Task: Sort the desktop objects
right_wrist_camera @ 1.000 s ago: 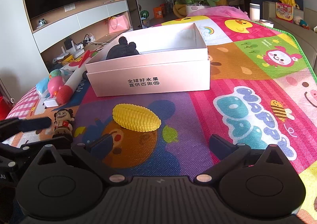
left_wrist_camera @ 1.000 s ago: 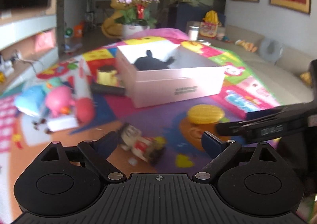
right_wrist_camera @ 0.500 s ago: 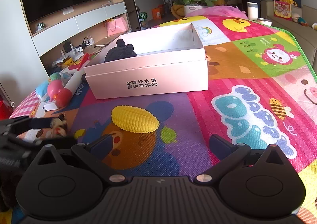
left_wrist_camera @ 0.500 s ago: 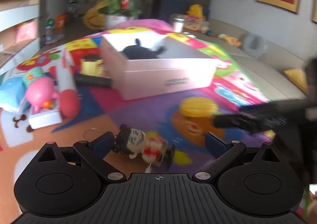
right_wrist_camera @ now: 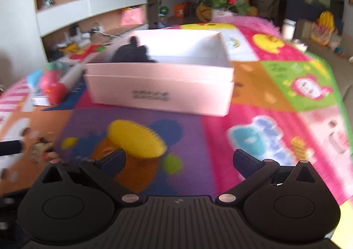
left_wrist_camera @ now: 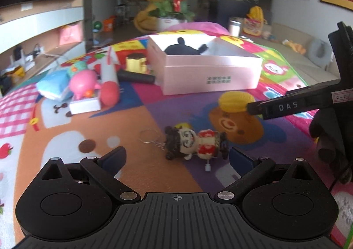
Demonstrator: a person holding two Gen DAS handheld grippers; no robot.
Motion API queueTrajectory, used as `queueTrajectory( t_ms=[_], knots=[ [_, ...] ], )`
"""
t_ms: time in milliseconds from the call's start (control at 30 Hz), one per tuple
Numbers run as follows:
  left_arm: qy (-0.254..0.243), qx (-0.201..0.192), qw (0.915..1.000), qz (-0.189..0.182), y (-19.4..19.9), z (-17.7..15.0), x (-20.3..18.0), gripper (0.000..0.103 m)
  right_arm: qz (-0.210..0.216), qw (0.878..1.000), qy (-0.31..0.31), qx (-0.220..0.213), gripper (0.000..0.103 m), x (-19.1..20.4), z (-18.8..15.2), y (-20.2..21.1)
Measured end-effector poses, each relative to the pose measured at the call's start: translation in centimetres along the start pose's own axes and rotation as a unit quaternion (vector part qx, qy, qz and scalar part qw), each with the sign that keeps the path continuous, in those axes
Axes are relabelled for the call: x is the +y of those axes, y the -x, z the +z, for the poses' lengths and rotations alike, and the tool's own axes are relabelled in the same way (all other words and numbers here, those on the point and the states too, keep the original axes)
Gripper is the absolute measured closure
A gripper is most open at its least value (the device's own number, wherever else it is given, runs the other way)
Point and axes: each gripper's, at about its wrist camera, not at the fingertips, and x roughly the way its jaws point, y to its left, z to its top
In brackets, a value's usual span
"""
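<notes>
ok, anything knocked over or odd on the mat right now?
The doll keychain lies flat on its side on the mat, just ahead of the open left gripper. The red-tipped white tube lies propped on the toy pile. Nothing looks spilled or broken.

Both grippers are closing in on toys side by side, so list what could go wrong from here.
1. The doll keychain lies sideways with its ring and chain trailing; the open left gripper might catch the chain, not the body.
2. The right gripper is open by the yellow corn toy, close to the left one; the two could collide.
3. The corn toy looks rounded and could roll away.
</notes>
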Motion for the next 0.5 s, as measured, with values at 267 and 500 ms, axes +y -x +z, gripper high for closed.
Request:
queueTrajectory(
  t_ms=[267,500],
  knots=[
    [0.020,0.003,0.9998,0.005,0.1,0.0,0.7,0.001,0.036,0.999,0.003,-0.013,0.001,-0.2,0.3,0.3],
    [0.020,0.001,0.9998,0.006,0.1,0.0,0.6,0.001,0.071,0.997,0.034,-0.023,0.013,2.8,1.2,-1.3]
  ],
)
